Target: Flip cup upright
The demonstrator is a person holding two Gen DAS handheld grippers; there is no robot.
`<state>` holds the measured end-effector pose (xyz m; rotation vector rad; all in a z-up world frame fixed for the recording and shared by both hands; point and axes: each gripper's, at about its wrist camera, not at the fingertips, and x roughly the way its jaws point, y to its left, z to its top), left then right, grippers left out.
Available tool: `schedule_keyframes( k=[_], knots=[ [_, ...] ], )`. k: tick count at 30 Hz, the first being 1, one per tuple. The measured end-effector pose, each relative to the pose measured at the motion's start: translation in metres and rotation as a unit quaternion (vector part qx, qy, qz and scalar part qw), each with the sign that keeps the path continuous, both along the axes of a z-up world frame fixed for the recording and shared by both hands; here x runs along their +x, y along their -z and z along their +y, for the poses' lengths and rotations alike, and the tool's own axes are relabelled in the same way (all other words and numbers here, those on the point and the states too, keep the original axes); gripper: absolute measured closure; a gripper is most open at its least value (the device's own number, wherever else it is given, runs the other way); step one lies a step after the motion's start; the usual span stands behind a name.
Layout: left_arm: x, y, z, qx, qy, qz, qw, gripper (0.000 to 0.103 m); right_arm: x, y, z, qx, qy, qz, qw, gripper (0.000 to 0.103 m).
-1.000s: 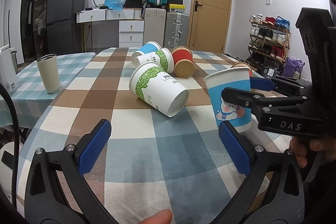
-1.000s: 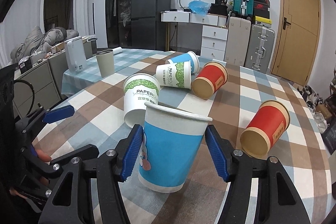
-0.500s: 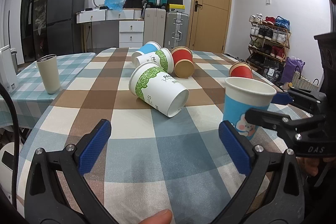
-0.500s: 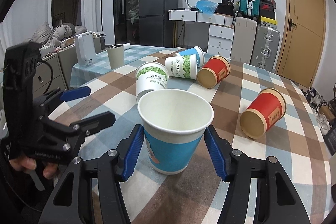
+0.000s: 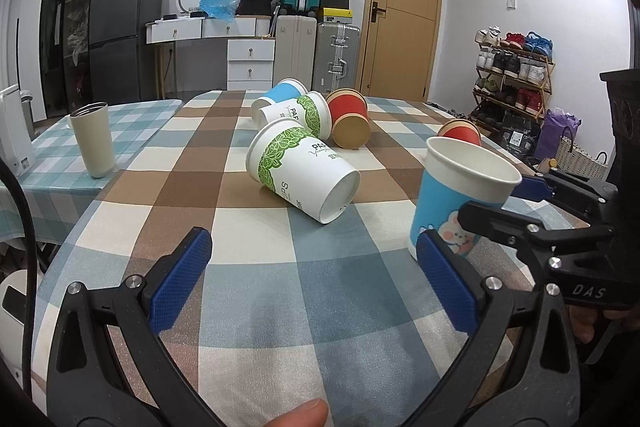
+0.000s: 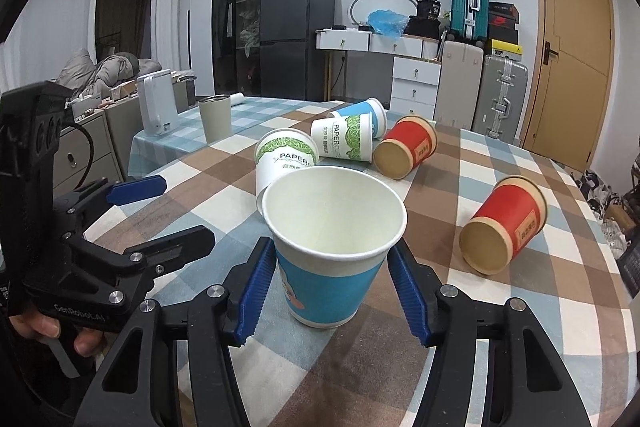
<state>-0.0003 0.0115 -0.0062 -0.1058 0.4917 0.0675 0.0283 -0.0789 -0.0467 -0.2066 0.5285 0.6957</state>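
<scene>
A blue paper cup with a cartoon print point(image 6: 332, 247) stands upright, mouth up, on the checked tablecloth point(image 6: 500, 311). My right gripper point(image 6: 334, 287) has its blue pads on both sides of the cup; whether they press it I cannot tell. The cup also shows in the left wrist view point(image 5: 460, 199), with the right gripper point(image 5: 520, 203) around it. My left gripper point(image 5: 312, 283) is open and empty, low over the cloth to the left of the cup.
Several cups lie on their sides: a green-printed one point(image 5: 300, 171), another green one point(image 5: 298, 113), a blue one point(image 5: 276, 95), a red one point(image 5: 348, 121) and a red one at right point(image 6: 504, 223). A beige tumbler point(image 5: 94, 139) stands far left.
The blue cup has gone from held up and tilted to standing lower on the cloth, mouth up. The right gripper has come down with it. The left gripper has stayed put.
</scene>
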Motion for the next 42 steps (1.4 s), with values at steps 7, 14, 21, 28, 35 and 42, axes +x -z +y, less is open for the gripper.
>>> schedule_keyframes(
  k=[7, 14, 21, 28, 35, 42],
  knots=[
    [0.000, 0.001, -0.001, 0.000, 0.000, 0.000, 1.0000, 0.001, -0.004, 0.002, 0.001, -0.009, -0.018, -0.004, 1.000, 0.042],
    [0.000, 0.000, 0.000, -0.001, 0.000, 0.000, 1.0000, 0.001, -0.008, -0.004, -0.014, 0.026, -0.033, -0.009, 0.999, 0.017],
    [0.000, 0.000, 0.000, -0.001, 0.000, -0.001, 1.0000, 0.001, -0.010, -0.009, -0.041, 0.070, -0.033, -0.010, 0.997, 0.000],
    [0.000, 0.000, -0.001, 0.002, -0.001, -0.002, 1.0000, 0.001, -0.005, -0.008, -0.065, 0.110, -0.034, -0.002, 0.993, 0.000],
    [0.001, 0.000, -0.003, 0.009, 0.000, -0.004, 1.0000, 0.001, -0.003, -0.004, -0.069, 0.120, -0.035, 0.004, 0.992, 0.000],
    [0.000, -0.002, -0.008, 0.019, 0.002, -0.011, 0.9998, 0.001, -0.007, -0.004, -0.066, 0.112, -0.039, -0.001, 0.993, 0.000]
  ],
)
